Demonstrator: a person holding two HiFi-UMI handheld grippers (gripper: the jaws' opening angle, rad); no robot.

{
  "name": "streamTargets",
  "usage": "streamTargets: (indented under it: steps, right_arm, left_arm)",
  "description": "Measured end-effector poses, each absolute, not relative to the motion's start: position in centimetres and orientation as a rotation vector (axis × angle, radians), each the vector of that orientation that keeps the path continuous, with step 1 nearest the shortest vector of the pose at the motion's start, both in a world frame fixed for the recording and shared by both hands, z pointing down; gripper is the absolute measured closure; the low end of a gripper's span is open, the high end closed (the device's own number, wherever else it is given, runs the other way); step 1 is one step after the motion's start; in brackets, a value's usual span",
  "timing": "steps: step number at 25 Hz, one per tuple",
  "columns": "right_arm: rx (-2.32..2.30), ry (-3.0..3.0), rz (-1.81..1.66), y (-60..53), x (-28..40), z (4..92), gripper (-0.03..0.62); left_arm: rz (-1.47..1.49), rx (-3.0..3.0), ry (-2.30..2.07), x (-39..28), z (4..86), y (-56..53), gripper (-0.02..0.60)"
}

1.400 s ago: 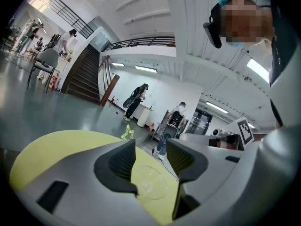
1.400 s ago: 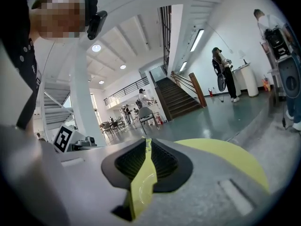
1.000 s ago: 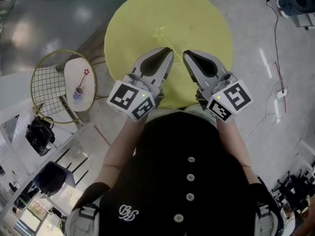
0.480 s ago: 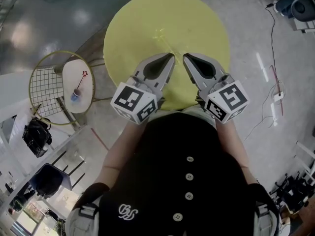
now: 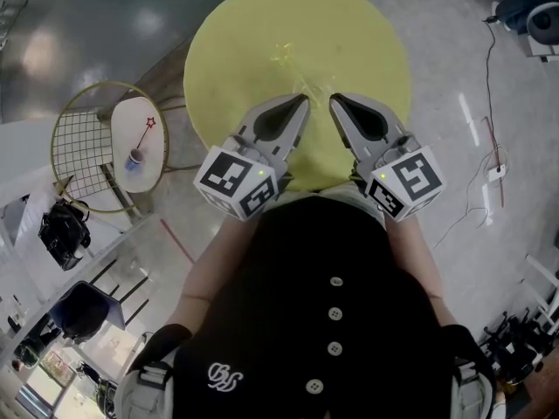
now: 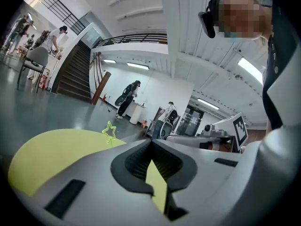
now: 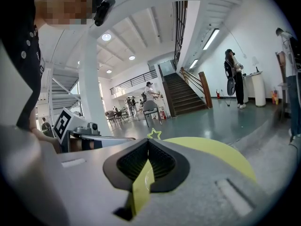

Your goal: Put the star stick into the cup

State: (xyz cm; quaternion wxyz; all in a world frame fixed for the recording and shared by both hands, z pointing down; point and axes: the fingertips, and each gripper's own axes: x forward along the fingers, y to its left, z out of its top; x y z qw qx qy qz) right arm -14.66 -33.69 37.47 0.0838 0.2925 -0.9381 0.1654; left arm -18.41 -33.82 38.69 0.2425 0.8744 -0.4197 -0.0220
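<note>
A thin yellow star stick (image 5: 282,55) stands slanted on the round yellow table (image 5: 349,24), its star at the far end. Its lower end runs down to a clear cup (image 5: 314,88) that I can barely make out, just ahead of both gripper tips. The star shows left of the jaws in the left gripper view (image 6: 110,132) and just above the tips in the right gripper view (image 7: 154,134). My left gripper (image 5: 304,99) (image 6: 151,140) is shut; its jaws have just closed the last bit on nothing. My right gripper (image 5: 333,99) (image 7: 148,140) is shut and empty beside it.
Left of the table, a small white side table (image 5: 140,129) inside a gold wire frame (image 5: 83,147) carries a purple cup (image 5: 134,158) with a red star stick (image 5: 151,122). A black bag (image 5: 63,234) lies on the floor. People stand far off in the hall.
Both grippers keep their place over the table's near edge. Only the head view has shifted slightly.
</note>
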Motion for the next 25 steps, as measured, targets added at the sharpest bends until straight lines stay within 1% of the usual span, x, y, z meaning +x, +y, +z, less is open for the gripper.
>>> streamTargets:
  steps: [25]
  right_arm:
    - [0.85,-2.801,0.495,-32.2,-14.5,37.8,0.591]
  left_arm:
    - [-0.05,2.361,-1.205,-18.4,39.0,-32.9,0.569]
